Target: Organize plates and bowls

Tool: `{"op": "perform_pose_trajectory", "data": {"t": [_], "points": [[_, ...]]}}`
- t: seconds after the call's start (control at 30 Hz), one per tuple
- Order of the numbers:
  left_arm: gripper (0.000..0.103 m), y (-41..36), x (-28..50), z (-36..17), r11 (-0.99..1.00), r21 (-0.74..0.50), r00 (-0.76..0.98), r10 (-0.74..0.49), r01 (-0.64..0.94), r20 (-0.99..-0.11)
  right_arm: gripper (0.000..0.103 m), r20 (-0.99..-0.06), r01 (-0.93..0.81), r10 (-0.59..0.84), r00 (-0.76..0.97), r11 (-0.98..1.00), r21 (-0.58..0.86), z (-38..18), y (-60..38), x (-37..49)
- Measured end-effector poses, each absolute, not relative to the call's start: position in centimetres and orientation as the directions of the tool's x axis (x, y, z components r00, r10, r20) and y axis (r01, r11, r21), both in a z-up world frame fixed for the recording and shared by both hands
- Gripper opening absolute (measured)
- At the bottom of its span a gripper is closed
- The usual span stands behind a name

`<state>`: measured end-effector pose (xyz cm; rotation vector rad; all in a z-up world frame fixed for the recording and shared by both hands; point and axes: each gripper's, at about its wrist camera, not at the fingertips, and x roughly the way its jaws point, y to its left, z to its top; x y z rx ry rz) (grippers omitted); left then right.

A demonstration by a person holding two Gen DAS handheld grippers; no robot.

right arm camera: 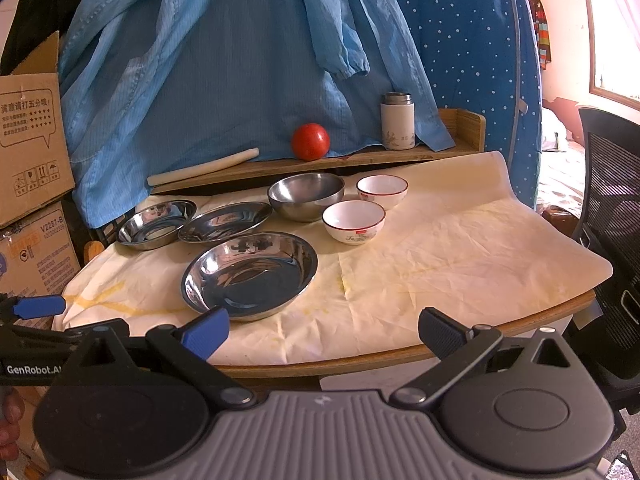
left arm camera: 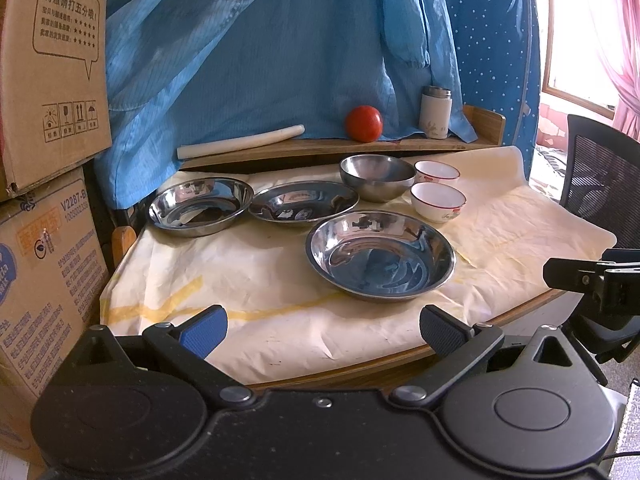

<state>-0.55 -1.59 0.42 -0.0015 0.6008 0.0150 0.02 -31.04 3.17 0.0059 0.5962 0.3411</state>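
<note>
We hold left gripper (left arm camera: 323, 330) & right gripper (right arm camera: 324, 332) w/ jaws wide, empty, short of the steel plates (right arm camera: 250, 274) on the surface (right arm camera: 440, 272).

Cluttered home: hanging clothes (left arm camera: 260, 60), boxes (left arm camera: 52, 60).

Both wrist views face table (left arm camera: 280, 304), seemingly from its near edge

- Table (right arm camera: 400, 364): wooden, rounded front edge, covered with creased cream paper (right arm camera: 460, 248) bearing yellow stains.
- Raised wooden shelf (right arm camera: 380, 158) along the rear edge.
- Blue garment (left arm camera: 260, 48) hanging behind; dotted blue fabric (right arm camera: 480, 60) to the right.
- Stacked cardboard boxes (left arm camera: 48, 80) at left.
- Black mesh chair (right arm camera: 612, 184) at right.
- Window (left arm camera: 580, 40) at far right, bright daylight, pink curtain (left arm camera: 616, 32).
</note>
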Motion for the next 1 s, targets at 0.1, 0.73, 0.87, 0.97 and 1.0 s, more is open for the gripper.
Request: {"op": "perform_pose_trajectory", "data": {"t": [0.1,0.73,0.87,0.97,1.0], "points": [[0.102,-1.6,-0.6,0.4,1.000,0.003,0.825,0.014,-0.014,-0.565,0.103,-0.549,-0.313,0.316,0.774,0.944,0.103,3.2,-31.0,0.1],[0.102,-0.7,0.8,-0.1,0.999,-0.037,0.804,-0.003,-0.023,-0.594,0.103,-0.558,-0.322,0.322,0.765,0.941,0.102,3.0,-30.6,1.0],[0.102,0.0,1.4,0.2,0.994,-0.091,0.805,-0.008,-0.058,-0.593,0.103,-0.558,-0.331,0.329,0.762,0.938,0.102,2.9,-30.4,1.7],[0.102,0.7,2.1,0.4,0.985,-0.134,0.797,0.009,-0.113,-0.604,0.103,-0.562,-0.342,0.339,0.754,0.934,0.105,2.8,-30.2,2.6],[0.102,1.0,2.5,0.4,0.980,-0.152,0.792,0.010,-0.130,-0.611,0.103,-0.564,-0.347,0.344,0.751,0.932,0.107,2.7,-30.1,2.9]]}}
